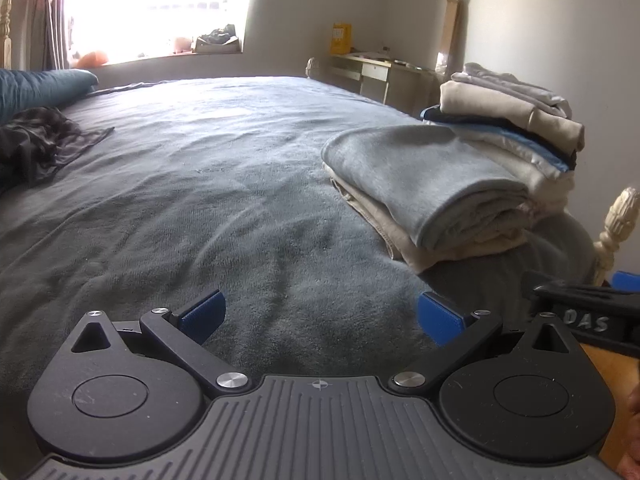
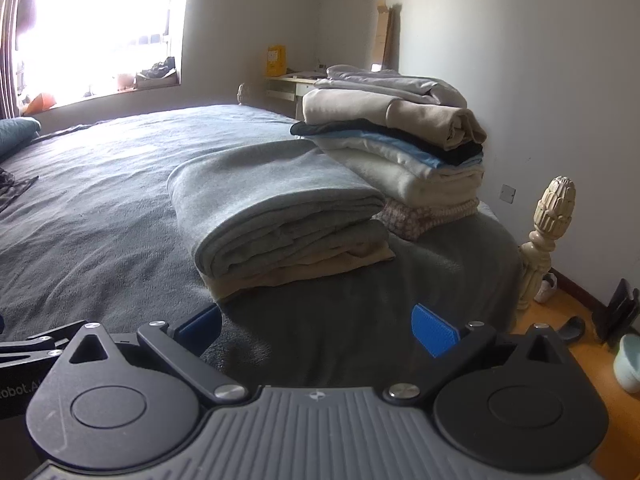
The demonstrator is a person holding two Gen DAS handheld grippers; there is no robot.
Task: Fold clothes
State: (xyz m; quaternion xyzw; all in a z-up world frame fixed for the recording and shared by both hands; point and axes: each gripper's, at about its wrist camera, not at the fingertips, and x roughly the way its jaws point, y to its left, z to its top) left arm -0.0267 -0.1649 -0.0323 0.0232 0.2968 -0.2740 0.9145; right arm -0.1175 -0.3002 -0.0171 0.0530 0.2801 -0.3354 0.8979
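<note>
Just ahead of the left gripper (image 1: 320,316), whose body is matt black plastic with ribbed grey casing, bright metal screw heads and 2 blue plastic finger pads (image 1: 204,314), the bed cover (image 1: 208,184) is a soft, napped grey fleece, faintly rumpled. Ahead and right of the right gripper (image 2: 316,328), a folded grey blanket (image 2: 272,204) looks plush and matt over a smoother beige cloth, and the taller stack of folded clothes (image 2: 400,136) behind it mixes smooth cotton-like layers with a knitted one at the bottom. Far right of that claw, the carved bedpost (image 2: 548,224) is cream-painted wood with a dull finish, beside a glossy wooden floor (image 2: 576,312).
</note>
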